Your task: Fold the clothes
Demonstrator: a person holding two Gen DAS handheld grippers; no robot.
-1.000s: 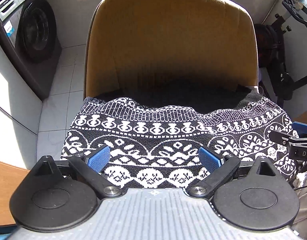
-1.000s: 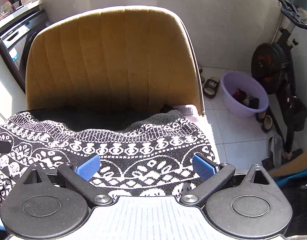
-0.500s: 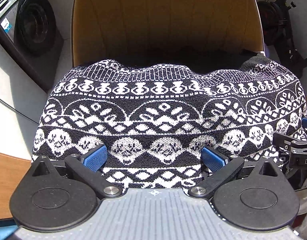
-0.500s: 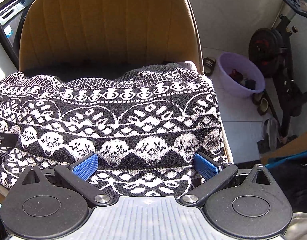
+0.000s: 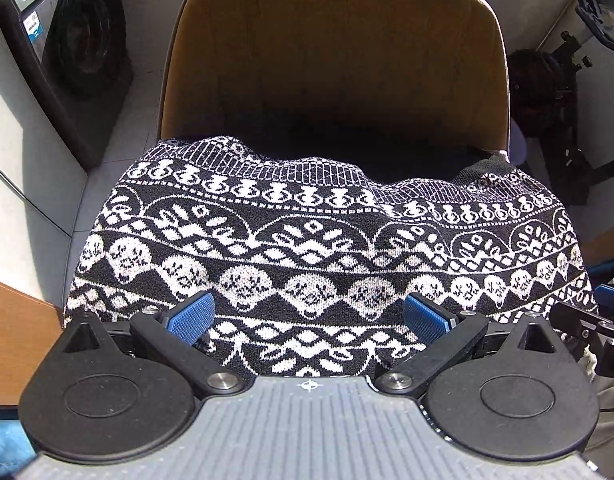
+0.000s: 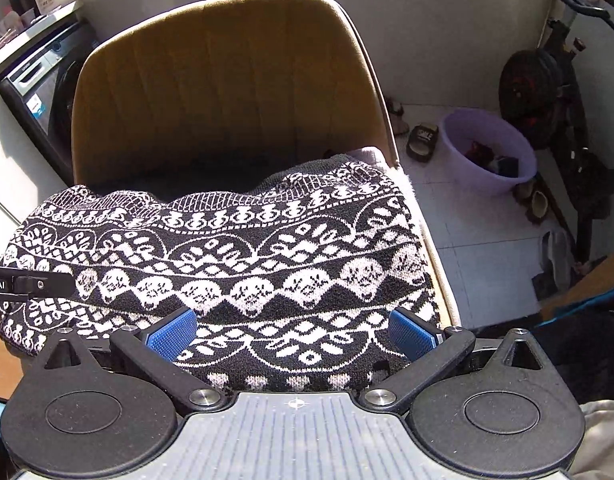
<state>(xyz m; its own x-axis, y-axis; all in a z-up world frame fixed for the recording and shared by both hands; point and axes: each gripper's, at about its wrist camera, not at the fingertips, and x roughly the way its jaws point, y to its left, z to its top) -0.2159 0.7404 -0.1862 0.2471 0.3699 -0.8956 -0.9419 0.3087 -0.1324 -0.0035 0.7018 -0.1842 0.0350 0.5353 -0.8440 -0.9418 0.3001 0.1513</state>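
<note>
item: sweater point(image 5: 315, 248), black-and-white patterned knit, lying across the seat of a chair point(image 5: 335, 60), directly ahead of and under both pairs of my fingers. my left gripper point(image 5: 307, 316): fingers spread wide, blue pads point(image 5: 189, 315) apart, holding nothing, near edge of the knit running between them. my right gripper point(image 6: 291, 330): likewise spread wide, empty, pads point(image 6: 169, 332) either side of the near hem region. the right gripper's tip shows at the right edge of the left view, the left gripper's at the left edge of the right view, so the two sit side by side along the near edge. orientation: pattern bands run left to right across my fingers, so i judge the long axis crosswise to my reach; far edge rumpled toward the chair back, near edge draped off the seat front toward me. which end is neck or hem i cannot tell. step in hand, as i judge it: sweater laid out, fold not yet taken, both grippers poised at the near edge. next move calls for: closing each pair of pads on the near edge at matching points, then lifting and carrying it forward evenly to the far edge. background, beyond the fingers: washer point(image 5: 63, 52) far left, basin point(image 6: 487, 152) far right on the floor.
</note>
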